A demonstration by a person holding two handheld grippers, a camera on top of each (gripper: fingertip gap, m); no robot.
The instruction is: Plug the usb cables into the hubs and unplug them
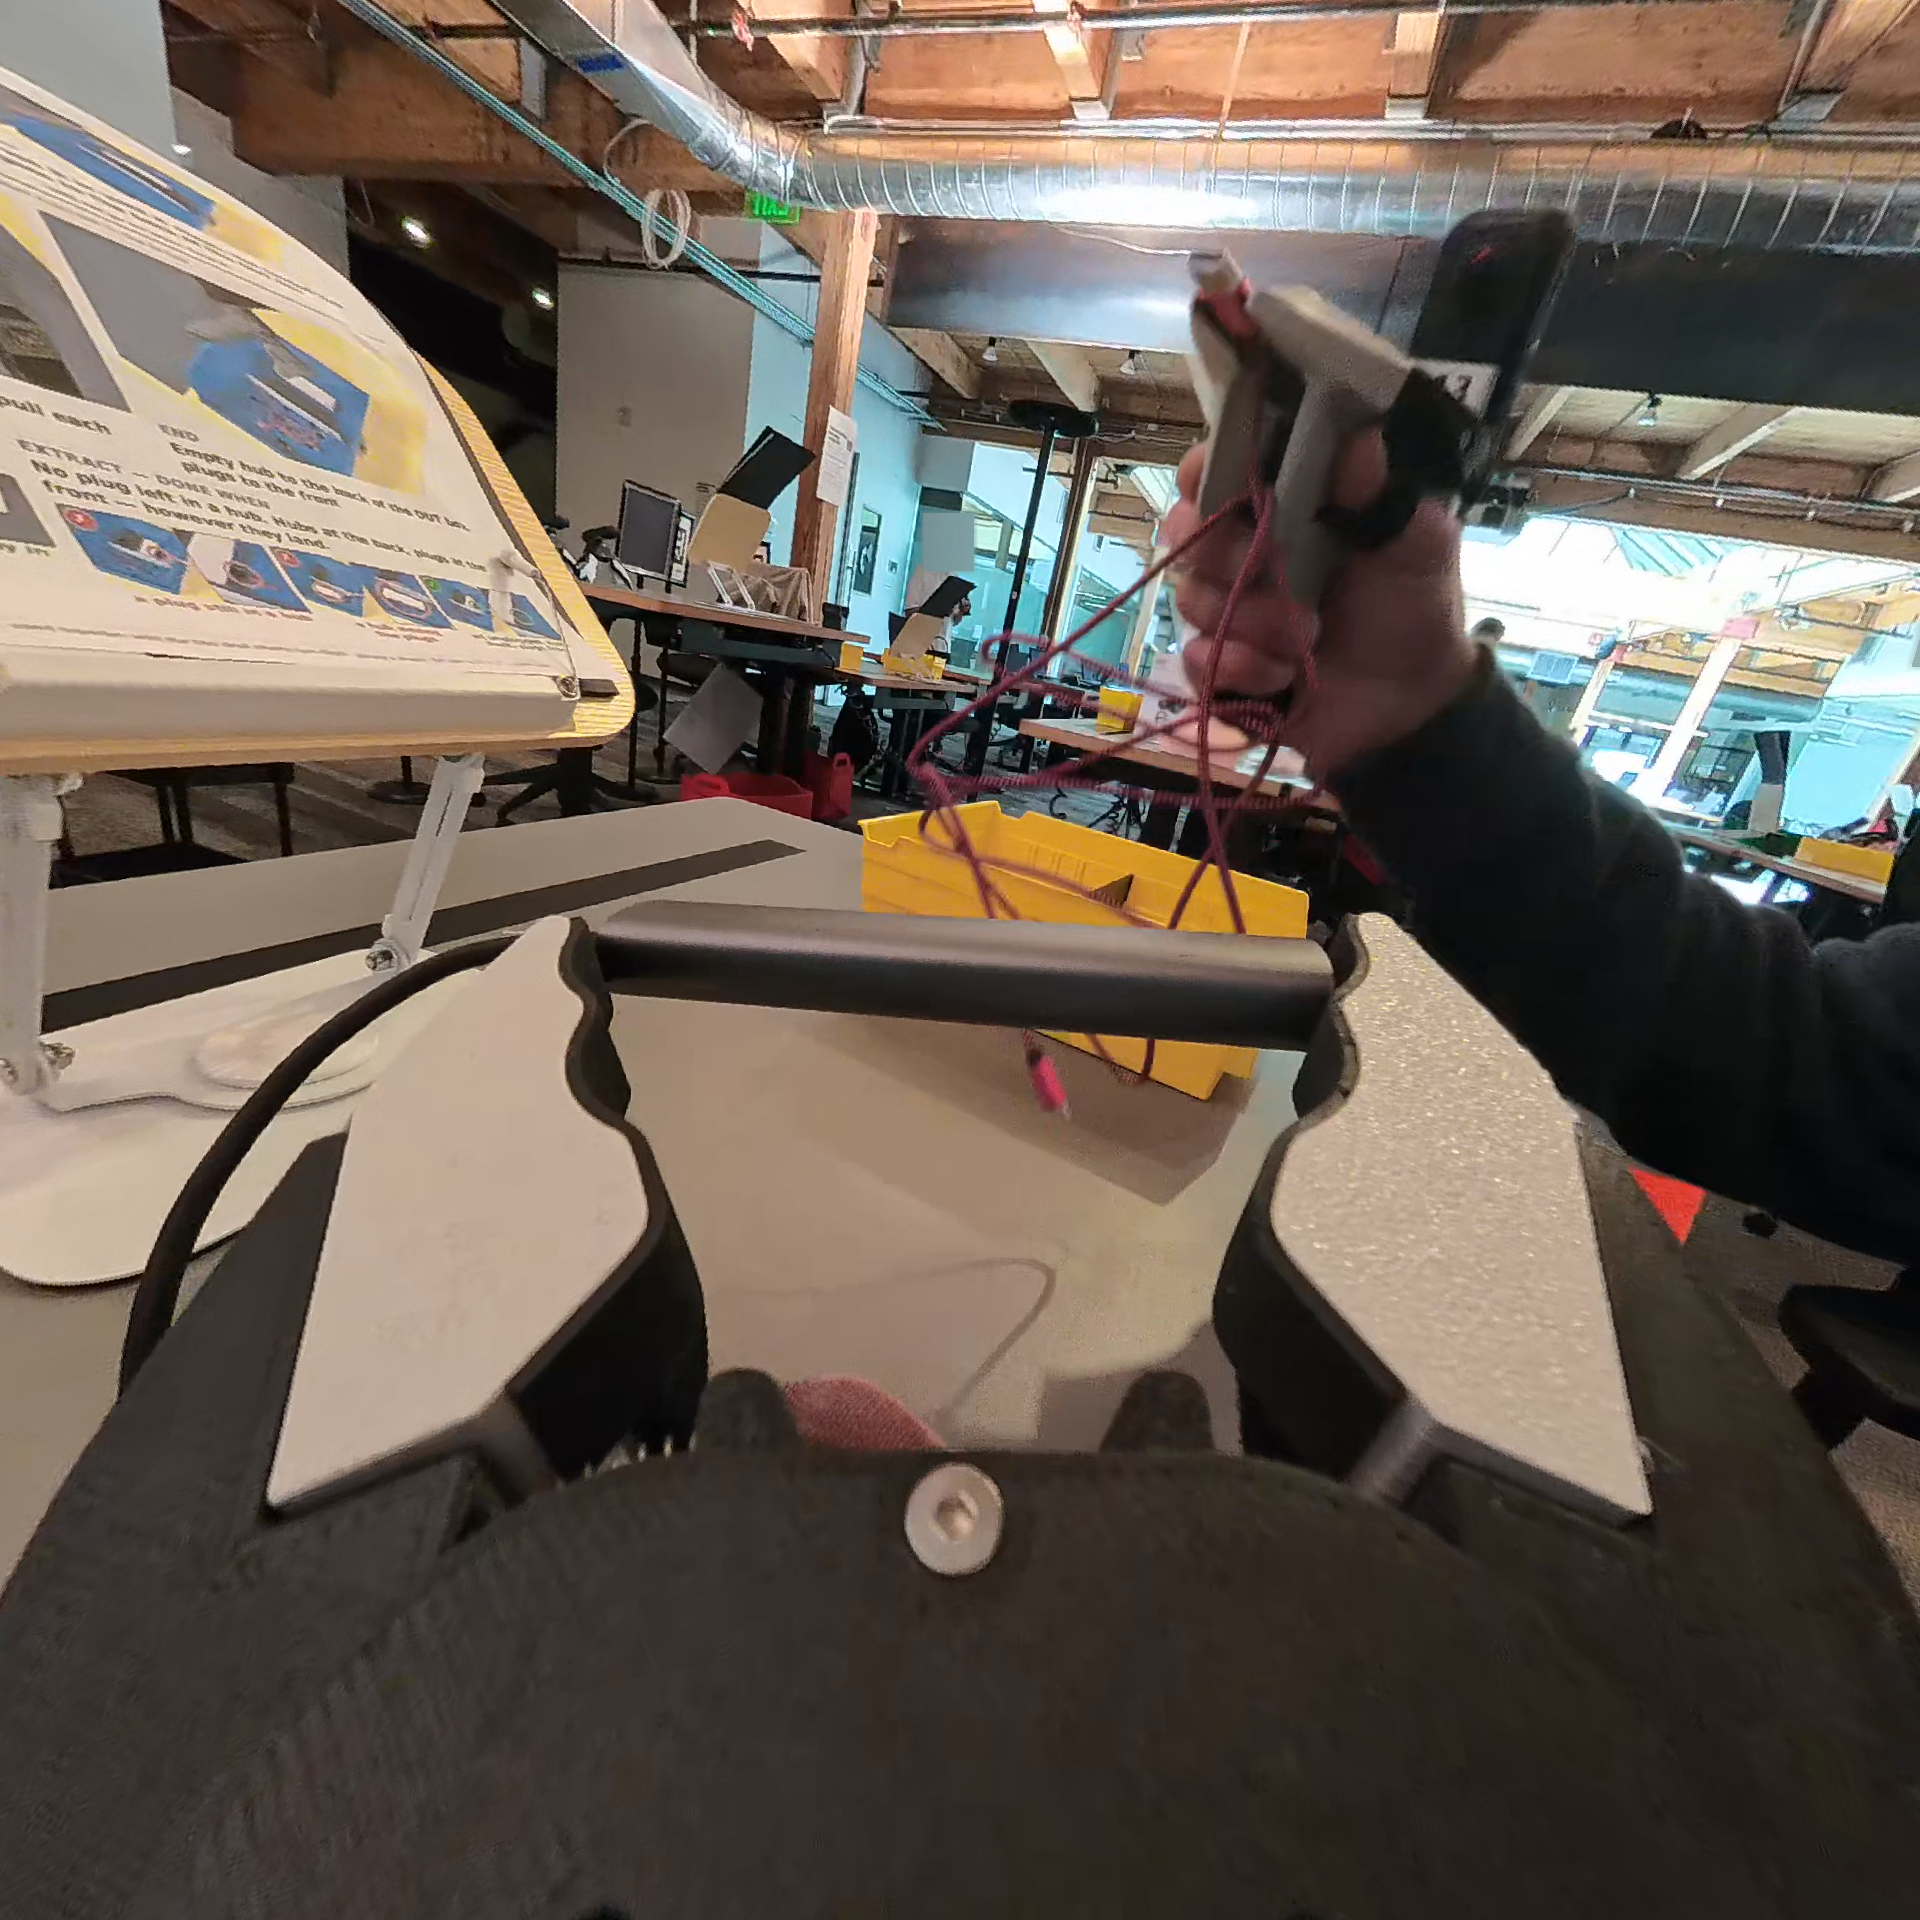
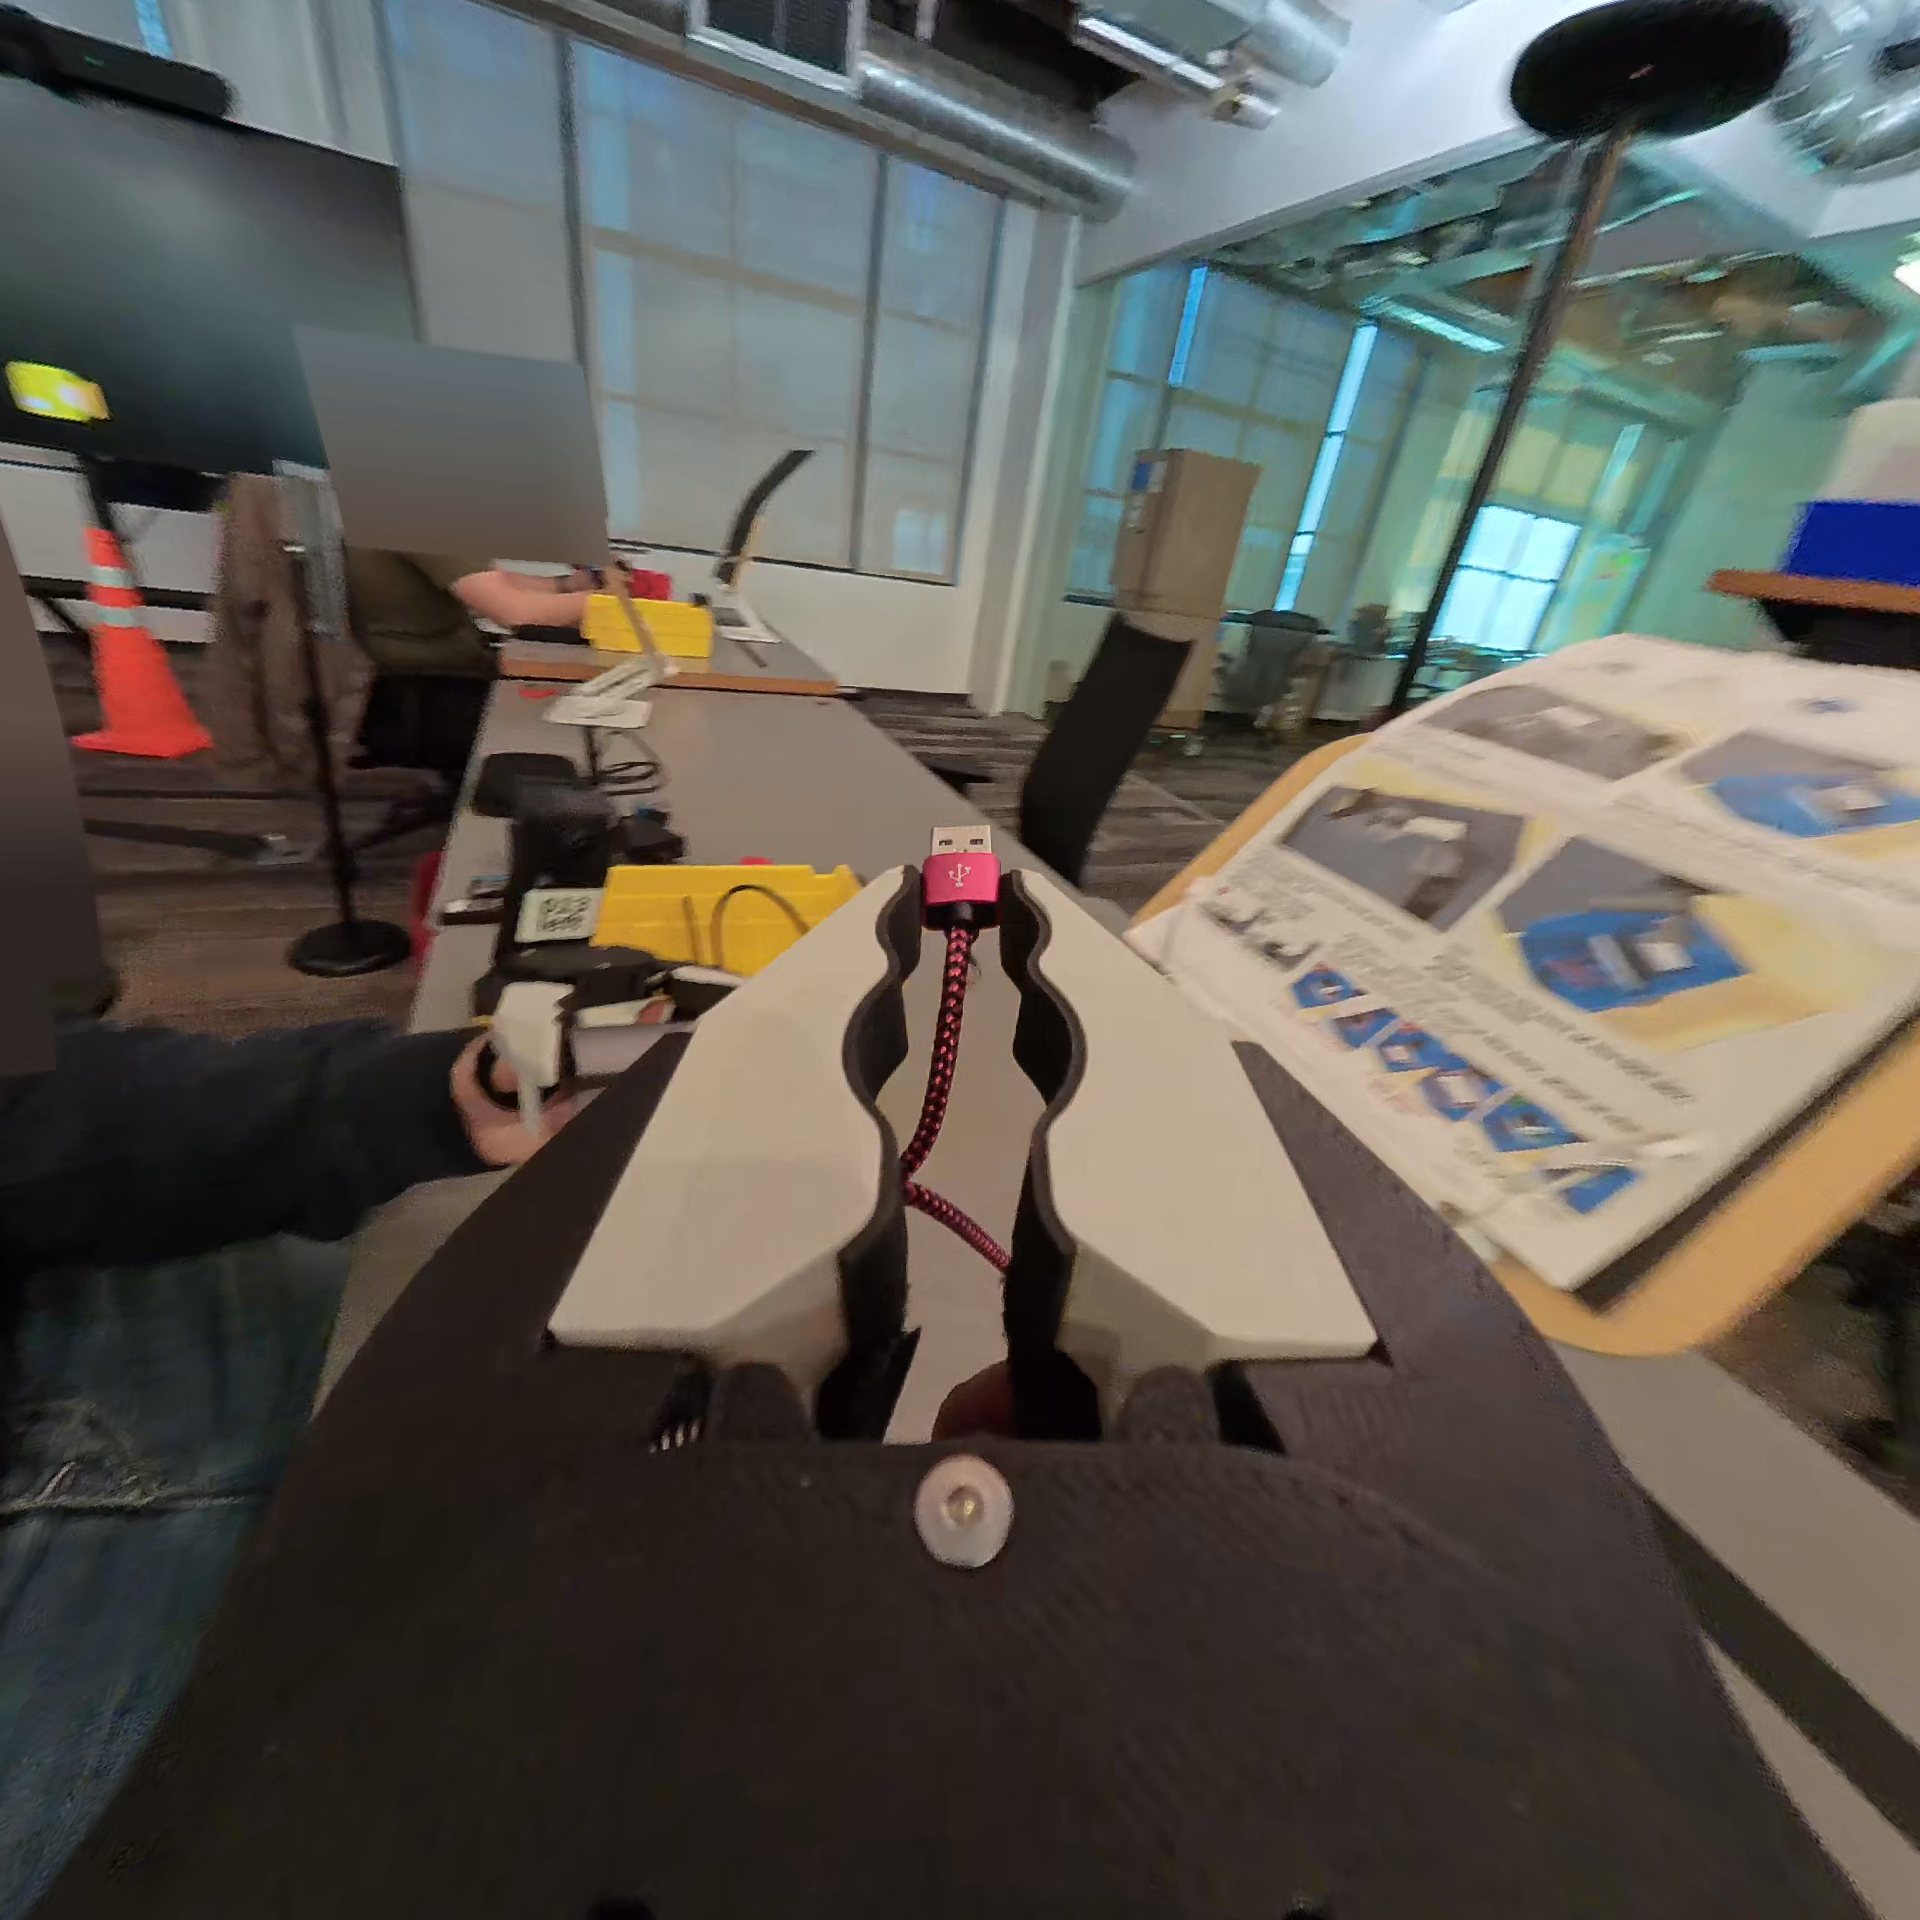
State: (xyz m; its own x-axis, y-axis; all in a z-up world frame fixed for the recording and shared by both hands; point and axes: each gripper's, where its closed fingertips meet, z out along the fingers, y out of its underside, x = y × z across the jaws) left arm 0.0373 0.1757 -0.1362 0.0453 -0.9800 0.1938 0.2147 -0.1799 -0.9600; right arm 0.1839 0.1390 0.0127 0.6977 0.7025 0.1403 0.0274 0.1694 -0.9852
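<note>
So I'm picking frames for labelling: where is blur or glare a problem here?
Left wrist view: right hand-held gripper and its cable are motion-blurred, windows blown out, hub sharp. Right wrist view: plug sharp, instruction sheet and edges smeared.

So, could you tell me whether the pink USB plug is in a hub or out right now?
Out. The right gripper pinches the pink USB plug with its metal tip bare in the air, touching nothing.
</note>
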